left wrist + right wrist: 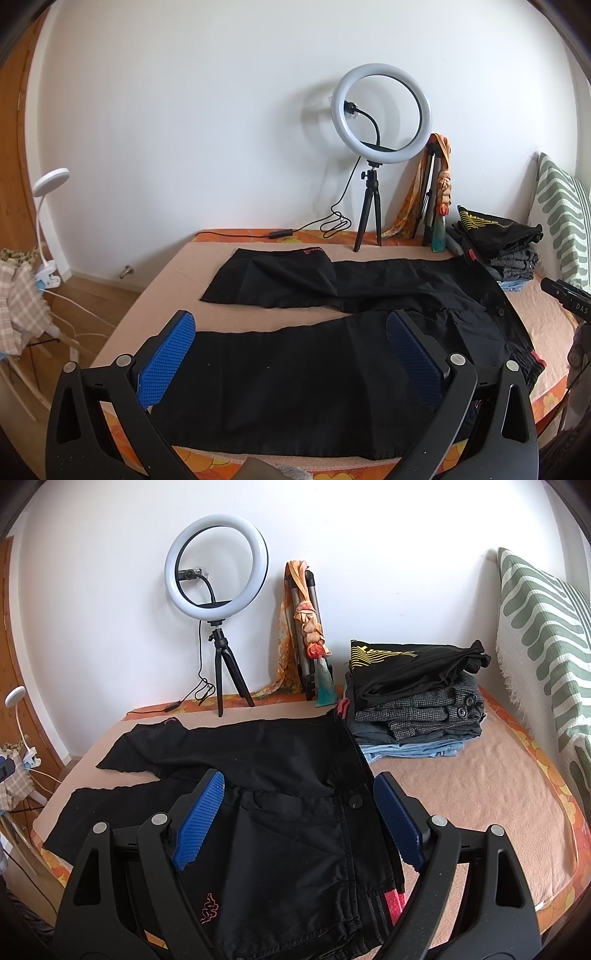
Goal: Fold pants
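Black pants [295, 373] lie spread flat on the bed, legs apart and pointing left, waistband to the right. My left gripper [291, 332] is open and empty, hovering over the near leg. My right gripper [299, 797] is open and empty above the waist part of the pants [288, 834], near the red-lined waistband [393, 901] and a small pink logo [208, 908]. The tip of the right gripper also shows at the right edge of the left wrist view [565, 295].
A ring light on a tripod [380, 114] stands at the bed's far edge with its cable. A stack of folded clothes [417, 694] sits right of the pants. A green-striped pillow [539, 635] leans at the right. A tan blanket [480, 794] covers the bed.
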Available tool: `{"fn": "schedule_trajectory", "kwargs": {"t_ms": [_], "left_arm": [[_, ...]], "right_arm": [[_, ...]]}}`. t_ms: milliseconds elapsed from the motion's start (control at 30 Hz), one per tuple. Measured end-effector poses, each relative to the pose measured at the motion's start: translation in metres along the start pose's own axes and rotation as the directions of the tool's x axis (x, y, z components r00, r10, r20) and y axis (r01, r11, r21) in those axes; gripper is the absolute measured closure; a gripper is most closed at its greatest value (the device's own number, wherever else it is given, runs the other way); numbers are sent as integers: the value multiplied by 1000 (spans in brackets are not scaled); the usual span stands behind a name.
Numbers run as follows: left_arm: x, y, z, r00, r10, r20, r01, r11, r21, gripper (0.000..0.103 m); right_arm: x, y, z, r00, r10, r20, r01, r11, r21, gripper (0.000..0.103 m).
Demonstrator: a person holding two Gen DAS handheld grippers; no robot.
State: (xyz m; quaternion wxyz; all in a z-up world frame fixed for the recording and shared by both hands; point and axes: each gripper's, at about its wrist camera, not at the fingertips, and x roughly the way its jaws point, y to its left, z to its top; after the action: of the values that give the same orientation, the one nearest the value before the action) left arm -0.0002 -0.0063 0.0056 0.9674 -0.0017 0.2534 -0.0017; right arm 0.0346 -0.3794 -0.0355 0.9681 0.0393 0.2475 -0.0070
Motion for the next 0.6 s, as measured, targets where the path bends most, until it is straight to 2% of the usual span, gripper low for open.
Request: {"fn": "schedule_trajectory", "kwargs": {"t_ms": [600], "left_arm": [[-3,-1,0,1000,2,1,-2,1000,0,0]], "right_arm": [[1,-2,0,1000,4,0,-4,1000,6,17]]}}
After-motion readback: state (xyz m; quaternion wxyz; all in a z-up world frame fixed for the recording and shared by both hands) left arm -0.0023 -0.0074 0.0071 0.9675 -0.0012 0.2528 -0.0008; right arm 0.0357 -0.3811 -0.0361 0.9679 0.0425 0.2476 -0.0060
